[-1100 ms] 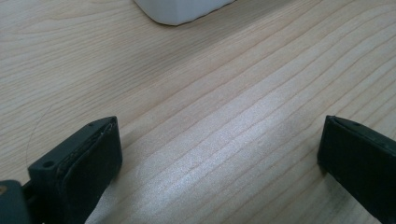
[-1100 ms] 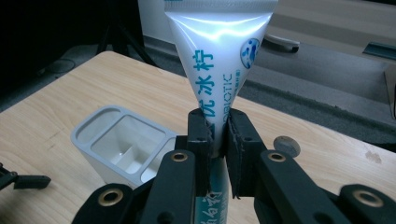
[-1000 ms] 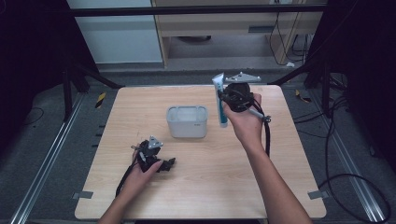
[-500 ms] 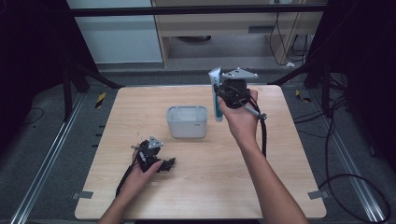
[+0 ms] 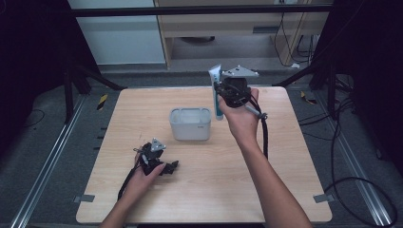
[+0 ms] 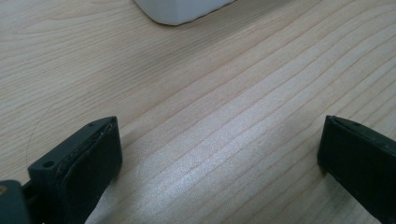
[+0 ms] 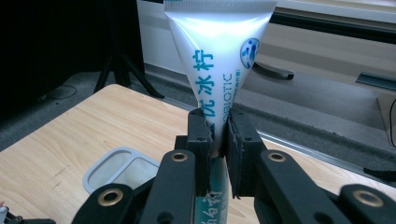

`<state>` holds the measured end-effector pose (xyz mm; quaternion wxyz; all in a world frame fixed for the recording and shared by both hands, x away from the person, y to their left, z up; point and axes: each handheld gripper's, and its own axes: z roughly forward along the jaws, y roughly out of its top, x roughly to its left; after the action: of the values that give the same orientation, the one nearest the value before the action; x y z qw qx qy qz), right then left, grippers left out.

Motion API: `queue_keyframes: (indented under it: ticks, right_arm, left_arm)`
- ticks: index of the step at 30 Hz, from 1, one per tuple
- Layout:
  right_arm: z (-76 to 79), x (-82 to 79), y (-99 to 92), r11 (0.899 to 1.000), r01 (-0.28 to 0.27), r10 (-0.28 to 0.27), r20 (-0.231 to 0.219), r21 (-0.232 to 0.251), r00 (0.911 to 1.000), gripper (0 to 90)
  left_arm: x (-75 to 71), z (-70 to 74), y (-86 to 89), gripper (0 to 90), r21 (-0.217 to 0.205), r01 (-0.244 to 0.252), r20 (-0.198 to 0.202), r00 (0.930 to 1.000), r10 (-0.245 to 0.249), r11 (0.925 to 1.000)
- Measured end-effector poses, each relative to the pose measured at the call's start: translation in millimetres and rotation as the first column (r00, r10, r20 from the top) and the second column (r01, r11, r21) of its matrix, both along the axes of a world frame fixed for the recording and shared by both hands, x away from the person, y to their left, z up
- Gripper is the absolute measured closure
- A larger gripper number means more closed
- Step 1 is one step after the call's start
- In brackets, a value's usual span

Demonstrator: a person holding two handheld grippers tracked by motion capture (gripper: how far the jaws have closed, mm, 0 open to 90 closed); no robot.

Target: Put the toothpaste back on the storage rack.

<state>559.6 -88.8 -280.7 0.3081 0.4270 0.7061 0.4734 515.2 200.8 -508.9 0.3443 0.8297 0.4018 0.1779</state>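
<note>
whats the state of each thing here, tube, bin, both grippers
tube: upright, crimped end up, held above the table beside the bin
bin: upright on the table, open top, looks empty
right gripper: shut on tube
left gripper: open, nothing between its jaws, low over the table

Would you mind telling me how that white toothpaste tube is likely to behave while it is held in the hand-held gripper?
The toothpaste tube probably gives under pressure: the right hand-held gripper is pinching its middle narrow. Its glossy skin looks slippery, so it might slide if the grip loosens. It stands upright with its flat crimped end on top, so it seems light and is unlikely to roll far if dropped near the grey container.
</note>
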Motion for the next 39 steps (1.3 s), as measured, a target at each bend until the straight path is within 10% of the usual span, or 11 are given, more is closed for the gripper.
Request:
queue_keyframes:
  ticks: [39]
  right_arm:
    - [1.5,6.8,35.4,0.999,-0.028,0.026,0.059,0.032,0.9979,80.9]
  left_arm:
    - [0.0,0.2,0.2,0.0,0.004,0.001,0.000,1.0000,-0.001,1.0000]
